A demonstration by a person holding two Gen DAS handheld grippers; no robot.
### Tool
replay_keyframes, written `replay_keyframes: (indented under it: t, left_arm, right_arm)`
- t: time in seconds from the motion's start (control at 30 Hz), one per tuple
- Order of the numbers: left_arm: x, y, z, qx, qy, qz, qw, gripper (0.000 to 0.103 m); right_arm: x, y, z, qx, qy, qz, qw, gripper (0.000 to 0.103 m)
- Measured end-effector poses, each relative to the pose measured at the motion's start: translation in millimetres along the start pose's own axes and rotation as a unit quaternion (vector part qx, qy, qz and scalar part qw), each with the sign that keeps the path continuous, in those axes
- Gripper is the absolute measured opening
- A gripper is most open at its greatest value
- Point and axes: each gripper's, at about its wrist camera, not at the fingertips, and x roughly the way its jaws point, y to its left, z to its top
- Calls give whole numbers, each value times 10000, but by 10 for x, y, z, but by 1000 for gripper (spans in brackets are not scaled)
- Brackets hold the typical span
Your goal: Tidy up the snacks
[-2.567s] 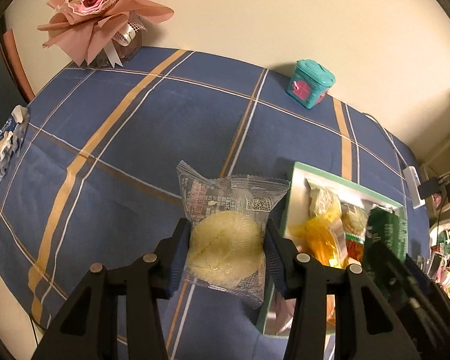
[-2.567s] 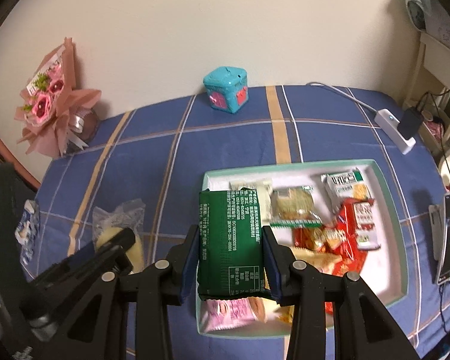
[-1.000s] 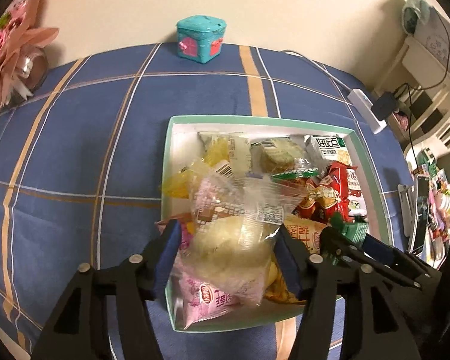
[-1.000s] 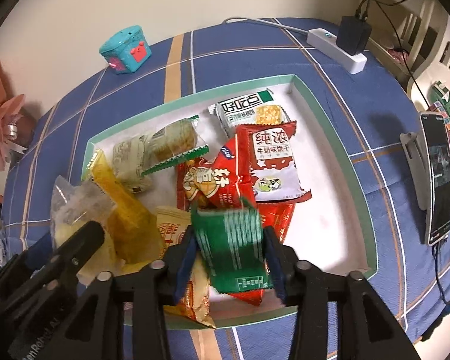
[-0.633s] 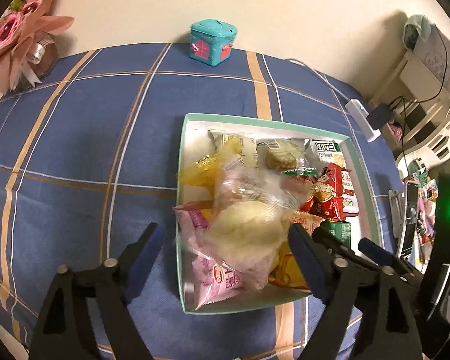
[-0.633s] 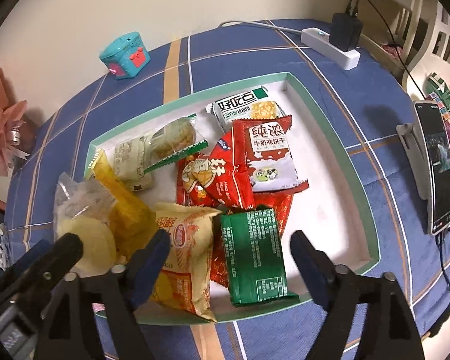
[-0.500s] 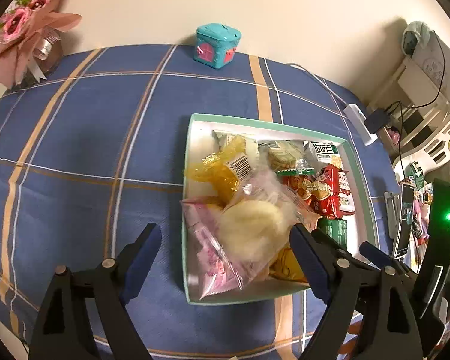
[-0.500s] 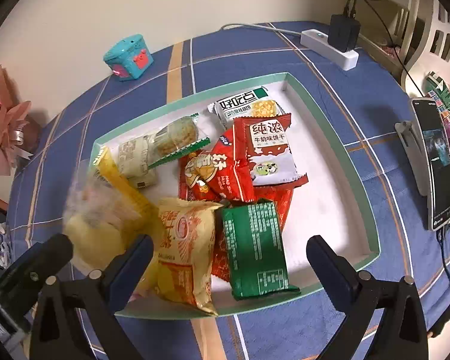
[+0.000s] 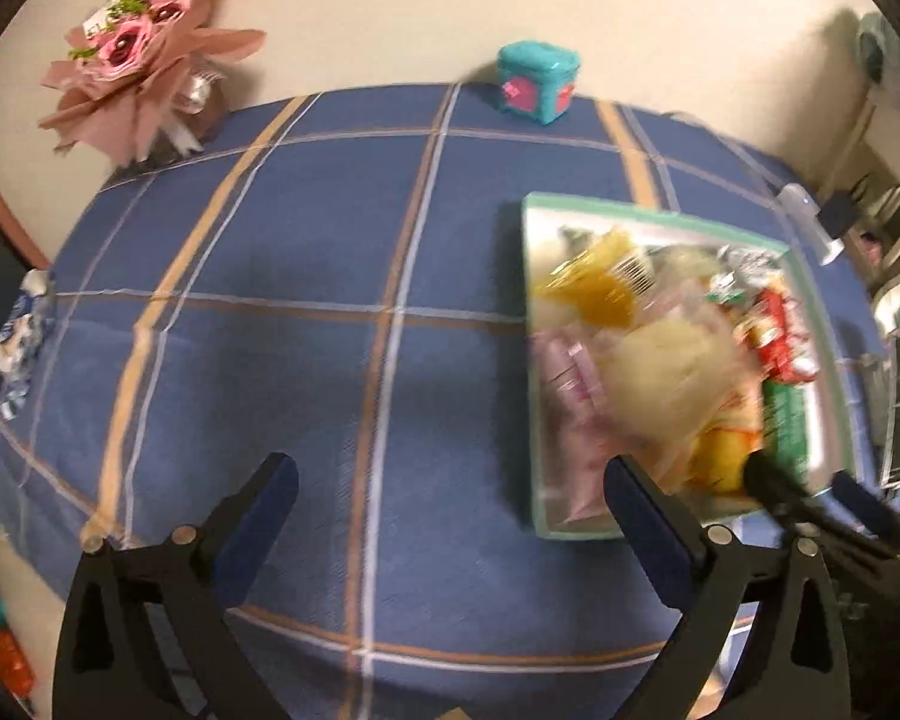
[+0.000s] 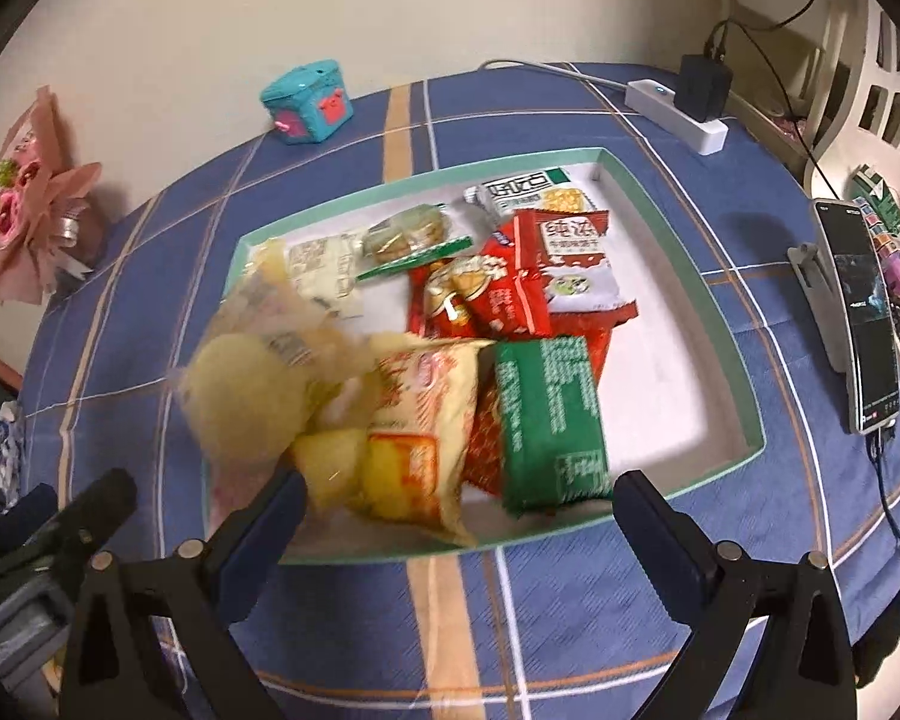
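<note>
Snack packets, green packet [image 10: 549,420] and clear-wrapped pale bun [image 10: 243,396] among them, heaped in green-rimmed tray [image 10: 744,360] on blue plaid surface [image 9: 306,276]; left gripper [image 9: 450,492] jaws opening, empty; right gripper [image 10: 456,510] jaws wide, empty, near tray's near edge.

One green-rimmed tray [image 10: 678,252], holding about ten snack packets: one green packet [image 10: 549,420], three red packets [image 10: 570,258], two yellow packets [image 10: 414,420], one clear bag with a pale bun [image 10: 246,402], and roughly three more, partly hidden or blurred. On the surface [image 9: 306,252]: one teal box [image 10: 309,102], one pink bouquet [image 9: 144,54], one power strip [image 10: 678,114], one phone on a stand [image 10: 864,312]. Two grippers, left gripper [image 9: 450,480] and right gripper [image 10: 453,498].
</note>
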Motion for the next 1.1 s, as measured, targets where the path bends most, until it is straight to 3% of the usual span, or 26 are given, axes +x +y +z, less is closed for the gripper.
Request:
replay_keyframes:
  t: [0.13,0.6,1.1]
  left_arm:
    - [-6,86,-105,49,51,207,9998,102]
    - [-166,275,-303,23,-73,323,9994,102]
    - [-264,373,-315,-116,-213,449,9987,102]
  right_arm:
    - [-108,60,-105,-45,-106,45,9999,103]
    - [-376,304,-335,-529,-412,0,9978,103]
    - [-455,315,-346,-578,-524,26,9969,103]
